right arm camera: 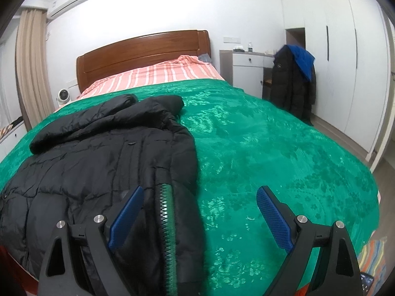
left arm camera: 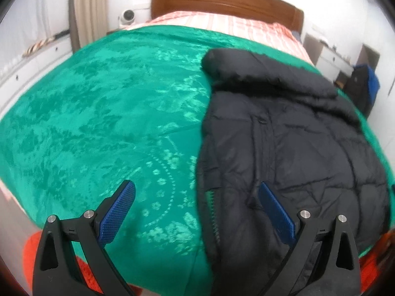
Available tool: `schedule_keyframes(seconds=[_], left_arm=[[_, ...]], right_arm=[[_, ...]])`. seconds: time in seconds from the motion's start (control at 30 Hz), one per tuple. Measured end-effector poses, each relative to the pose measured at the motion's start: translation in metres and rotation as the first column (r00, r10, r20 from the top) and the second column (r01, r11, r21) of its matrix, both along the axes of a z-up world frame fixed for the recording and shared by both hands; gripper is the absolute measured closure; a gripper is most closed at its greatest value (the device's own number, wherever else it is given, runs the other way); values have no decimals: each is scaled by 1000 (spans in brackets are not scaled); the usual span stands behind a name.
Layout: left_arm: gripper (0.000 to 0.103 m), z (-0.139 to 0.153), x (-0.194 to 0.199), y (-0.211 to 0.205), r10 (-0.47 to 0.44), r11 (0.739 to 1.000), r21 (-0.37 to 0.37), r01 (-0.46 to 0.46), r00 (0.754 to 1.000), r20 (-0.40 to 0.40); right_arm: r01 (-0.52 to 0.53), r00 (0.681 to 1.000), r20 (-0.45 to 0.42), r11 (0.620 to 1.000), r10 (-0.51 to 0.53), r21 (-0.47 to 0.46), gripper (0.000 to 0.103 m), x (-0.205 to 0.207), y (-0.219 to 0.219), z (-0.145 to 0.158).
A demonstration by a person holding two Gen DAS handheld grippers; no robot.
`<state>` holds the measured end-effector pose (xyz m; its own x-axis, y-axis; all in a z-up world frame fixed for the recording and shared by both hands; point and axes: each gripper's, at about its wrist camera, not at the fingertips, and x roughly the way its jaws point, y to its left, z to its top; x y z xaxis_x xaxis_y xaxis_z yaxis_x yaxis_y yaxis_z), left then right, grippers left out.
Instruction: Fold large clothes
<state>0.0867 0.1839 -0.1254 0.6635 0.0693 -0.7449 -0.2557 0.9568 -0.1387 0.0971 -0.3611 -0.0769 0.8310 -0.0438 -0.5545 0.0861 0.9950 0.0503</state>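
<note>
Black coat (right arm camera: 98, 153) lying on green blanket (right arm camera: 271, 148), folded partly at best. Both grippers (left arm camera: 197, 197) (right arm camera: 200, 199) wide open, holding nothing. More folding left.

Left tool (left arm camera: 196, 193) and right tool (right arm camera: 200, 198) both gape wide, angled downward, gripping nothing

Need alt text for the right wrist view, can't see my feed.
A black puffer jacket lies flat on a green blanket, zipper edge between the open right gripper fingers, nothing gripped. Wooden headboard behind.
</note>
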Motion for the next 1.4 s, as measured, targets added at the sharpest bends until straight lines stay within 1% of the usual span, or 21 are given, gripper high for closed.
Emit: schedule_keyframes(seconds=[0.07,0.13,0.17,0.3,0.37,0.47,0.5,0.57,0.67,0.77,0.83,0.93,0.97,1.03,1.1,1.17,1.23,1.3,1.33,1.37,1.4], left_arm=[[3,-5,-1,7,-30,997,-70,28,999,-19],[3,-13,-2,10,-79,988,-133,73,996,-37],[3,-16,-2,8,-100,985,-148,92,994,-42],[3,-33,0,-8,-181,971,-173,164,979,-91],[3,-37,1,-18,-209,969,-155,191,972,-110],[3,-38,2,-26,-229,969,-125,214,966,-118],[3,-38,2,-27,-229,969,-127,214,966,-119],[3,-39,2,-26,-227,968,-138,210,966,-121],[2,-42,0,-25,-220,968,-147,202,967,-126],[1,-43,-3,-29,-225,970,-128,209,965,-135],[1,-44,-5,-31,-232,969,-117,217,963,-138],[2,-44,-5,-30,-235,968,-125,218,962,-141],[2,-44,-4,-29,-237,967,-127,220,961,-145],[3,-43,-4,-30,-244,966,-126,226,957,-158],[9,-41,-6,-31,-258,963,-120,239,951,-171],[19,-39,-10,-31,-272,959,-133,251,947,-173],[25,-39,-11,-30,-280,955,-149,256,944,-176],[31,-39,-14,-29,-286,953,-158,260,942,-177],[41,-39,-14,-29,-302,946,-180,271,937,-175],[51,-39,-14,-29,-314,939,-199,279,934,-173],[54,-38,-15,-29,-318,938,-203,282,932,-174]], right_arm=[[8,1000,6,1000,-8,1,11,-1,-1,2],[6,1000,7,1000,-6,-8,11,-1,2,2],[2,1000,5,1000,-2,-15,11,-1,4,3],[-39,999,2,998,39,-43,11,-2,15,3],[-59,998,-6,998,59,-33,11,-1,16,3],[-87,994,-61,995,90,50,11,2,9,2],[-86,991,-95,991,96,100,11,5,4,0],[-74,984,-149,985,98,159,11,8,-6,-3],[-49,972,-217,976,96,212,11,8,-21,-3],[-52,948,-288,960,134,276,11,6,-38,-7],[-73,919,-345,941,192,331,11,5,-43,-12],[-137,881,-368,905,297,403,11,4,-36,-19],[-164,864,-378,895,333,414,11,6,-30,-23],[-186,831,-423,898,361,400,11,10,-19,-32],[-181,814,-458,904,358,386,11,14,-14,-39],[-162,812,-466,904,350,397,12,15,-12,-42],[-141,815,-460,889,354,435,22,13,-13,-41],[-137,817,-452,882,358,450,28,11,-10,-42],[-139,819,-450,884,356,446,34,10,-8,-42],[-141,821,-447,885,355,443,37,9,-6,-42],[-140,825,-443,887,350,440,40,8,-4,-44]])
